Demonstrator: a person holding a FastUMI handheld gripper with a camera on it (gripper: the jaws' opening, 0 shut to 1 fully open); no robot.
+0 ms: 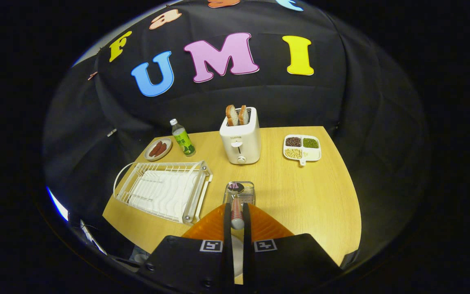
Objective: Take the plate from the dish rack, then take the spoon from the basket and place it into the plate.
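Observation:
My gripper [237, 209] is shut on the handle of the spoon [235, 188]. The spoon points away from me, its metal bowl over the small wire basket [251, 187] just beyond the fingertips. The white dish rack [161, 190] stands to the left of the basket with nothing in its slots. Low in the narrow gap between the fingers a sliver of something white [238, 253] shows, perhaps the plate; most of it is hidden under the gripper.
A white toaster [240, 141] with two bread slices stands behind the basket. A green-labelled bottle [183, 138] and a small dish of sausages [158, 149] sit at the back left. A divided dish of beans [302, 148] sits at the back right on the wooden table [308, 196].

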